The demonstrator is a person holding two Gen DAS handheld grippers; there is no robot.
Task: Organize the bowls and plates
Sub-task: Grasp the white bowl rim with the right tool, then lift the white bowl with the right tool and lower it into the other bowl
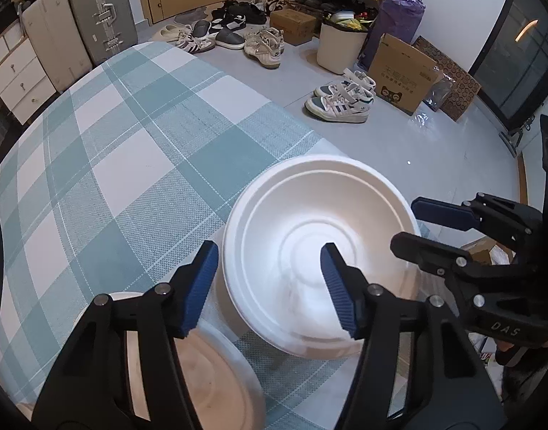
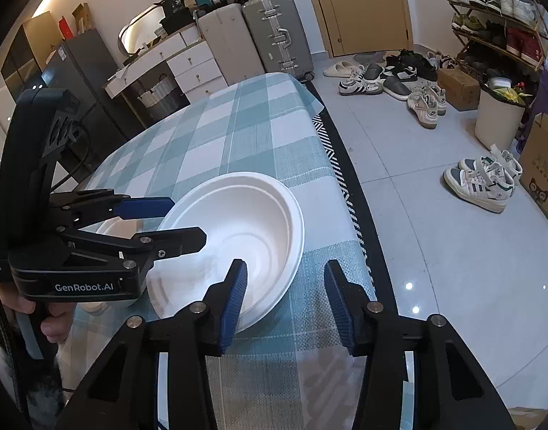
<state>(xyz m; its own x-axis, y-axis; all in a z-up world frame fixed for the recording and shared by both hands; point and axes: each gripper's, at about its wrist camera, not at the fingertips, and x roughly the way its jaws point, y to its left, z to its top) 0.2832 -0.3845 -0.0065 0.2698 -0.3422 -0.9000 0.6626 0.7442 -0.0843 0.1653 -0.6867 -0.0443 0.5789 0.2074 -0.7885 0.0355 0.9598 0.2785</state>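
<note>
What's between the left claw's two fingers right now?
The near rim of the white bowl; the left claw straddles it, open, seen in the left wrist view.

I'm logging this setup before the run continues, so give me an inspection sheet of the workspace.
Surface: table under a teal and white checked cloth.
Job's things: white bowl tilted near the table's edge; white plate beside it.
Clutter: nothing seen on the table besides these.
Grippers: left gripper open, one finger inside the bowl, one outside its rim; right gripper open, one finger at the bowl's rim.
Cables: a black cable behind the left gripper.
Surroundings: suitcases, white drawers, shoes on the floor, cardboard box, white bin.
</note>
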